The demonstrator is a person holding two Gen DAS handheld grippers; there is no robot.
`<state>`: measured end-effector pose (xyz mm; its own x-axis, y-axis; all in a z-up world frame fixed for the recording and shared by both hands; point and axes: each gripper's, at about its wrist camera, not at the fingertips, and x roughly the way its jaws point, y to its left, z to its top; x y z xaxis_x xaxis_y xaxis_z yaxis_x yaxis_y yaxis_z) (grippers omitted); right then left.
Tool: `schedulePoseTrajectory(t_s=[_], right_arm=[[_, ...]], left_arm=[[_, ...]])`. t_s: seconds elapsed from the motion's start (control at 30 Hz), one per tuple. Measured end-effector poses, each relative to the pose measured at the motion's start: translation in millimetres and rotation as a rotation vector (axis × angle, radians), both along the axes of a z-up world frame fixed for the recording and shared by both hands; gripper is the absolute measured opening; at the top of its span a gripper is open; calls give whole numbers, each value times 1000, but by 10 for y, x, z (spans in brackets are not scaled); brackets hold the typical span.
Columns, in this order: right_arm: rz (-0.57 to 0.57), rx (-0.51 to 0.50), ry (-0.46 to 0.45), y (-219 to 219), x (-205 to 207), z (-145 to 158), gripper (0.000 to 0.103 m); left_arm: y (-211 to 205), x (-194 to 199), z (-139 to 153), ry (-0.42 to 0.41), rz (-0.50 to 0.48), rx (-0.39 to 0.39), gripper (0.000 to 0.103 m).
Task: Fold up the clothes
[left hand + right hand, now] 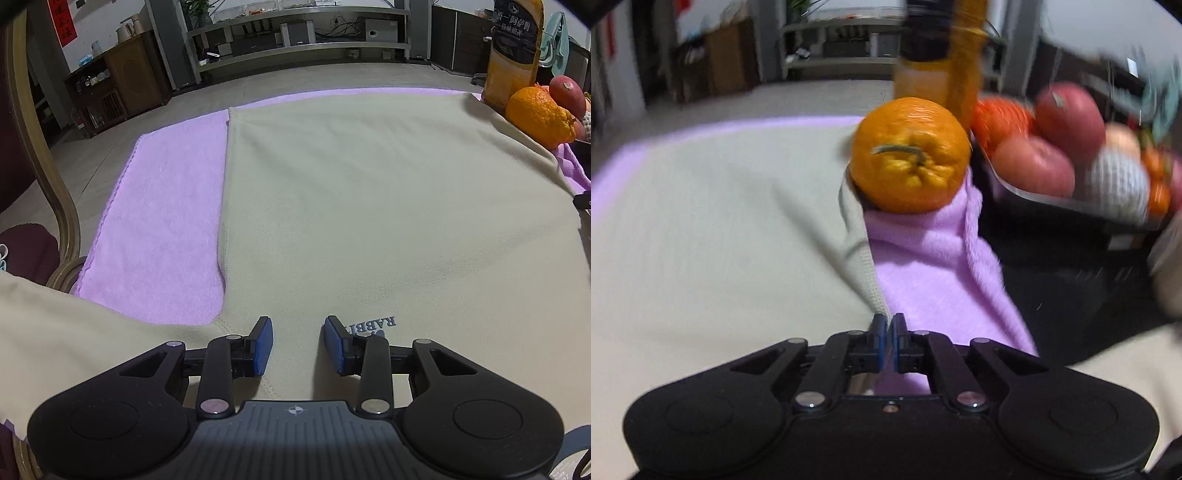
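- Lay spread nearly flat over most of the table: beige shirt [369, 206], front down the middle, printed lettering near the left gripper, one sleeve trailing off the near left corner.
- Showed under it as a border along the far edge and as a wide strip on the left: purple towel [162, 236]; bunched on the right side under the orange.
- Stood at the far right, just beyond the shirt's corner: fruit bowl [1052, 199] with apples, and a tall yellow bottle [513, 55] behind.
- Sat on the bunched towel, touching or almost touching the shirt's ribbed edge: orange [910, 155].
- Hovered low over the shirt near the lettering, jaws wide apart, nothing between the pads: left gripper [298, 345].
- Clamped narrow on the shirt's ribbed edge, cloth running taut from the pads up toward the orange; right view blurred: right gripper [887, 336].
- Judged as an early step: garment still laid out, first fold only starting, right edge pinched and lifted.
- Called next, most likely, for the left gripper to close on the near hem or sleeve seam, then for both to carry the right side across toward the middle.
- Needed care at the orange: a pull on that edge could roll it off the towel or drag the towel along.
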<state>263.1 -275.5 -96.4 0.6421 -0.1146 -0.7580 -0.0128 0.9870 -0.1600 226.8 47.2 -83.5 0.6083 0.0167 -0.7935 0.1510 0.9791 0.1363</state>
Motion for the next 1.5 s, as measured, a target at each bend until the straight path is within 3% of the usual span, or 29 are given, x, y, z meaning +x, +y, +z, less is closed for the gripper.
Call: schedulePoseTrajectory(t_s=[0.03, 0.07, 0.13, 0.2, 0.27, 0.37, 0.43, 0.53, 0.6, 0.67, 0.73, 0.8, 0.87, 0.97, 1.0, 1.13, 1.23, 1.33, 1.5], right_arm=[[-24, -49, -8, 39, -6, 6, 39], [-50, -56, -8, 35, -14, 32, 41], [-109, 42, 2, -73, -65, 138, 41], [-163, 72, -30, -126, -195, 292, 34], [-194, 108, -79, -193, -351, 460, 35], [-259, 323, -97, -375, -574, 588, 35], [-267, 493, -68, -469, -615, 529, 23], [-234, 725, 10, -487, -508, 285, 20], [-192, 861, 57, -427, -400, 117, 20], [-144, 919, 91, -350, -284, -21, 21], [-134, 854, 112, -338, -183, -141, 18], [-169, 888, 115, -542, -158, -263, 0], [-304, 964, 83, -866, -248, -294, 0], [-546, 894, 24, -1196, -488, -126, 2], [-564, 882, 7, -1231, -579, -25, 4], [-467, 890, -54, -1190, -964, 477, 15], [-385, 902, -140, -1029, -1404, 780, 23], [-325, 827, -181, -801, -1702, 886, 29], [-131, 839, 37, -205, -1735, 471, 28]], left_arm=[[-6, -7, -2, -3, -1, 4, 36], [-13, -14, -4, -7, -2, 8, 36], [-37, -34, -7, -17, -7, 23, 36], [-28, -65, 18, -16, -8, 31, 36], [33, -123, 110, -9, 17, -1, 34], [162, -241, 311, -60, 63, -56, 34], [255, -257, 385, -93, 104, -76, 32], [392, -111, 282, -71, 186, -126, 20], [362, 9, 153, -59, 178, -124, 15], [288, 106, 35, -64, 156, -91, 16], [198, 150, -64, -90, 122, -2, 19], [216, 154, -50, -83, 134, 17, 26], [342, 146, -7, -50, 174, -13, 27], [525, 3, 136, -28, 231, -24, 24], [538, -93, 240, -48, 239, 0, 15], [576, -615, 682, -170, 213, 37, 17], [674, -1042, 825, -177, 230, -61, 17], [673, -1327, 712, -120, 243, -148, 22], [220, -1387, 419, -90, 135, -63, 22]])
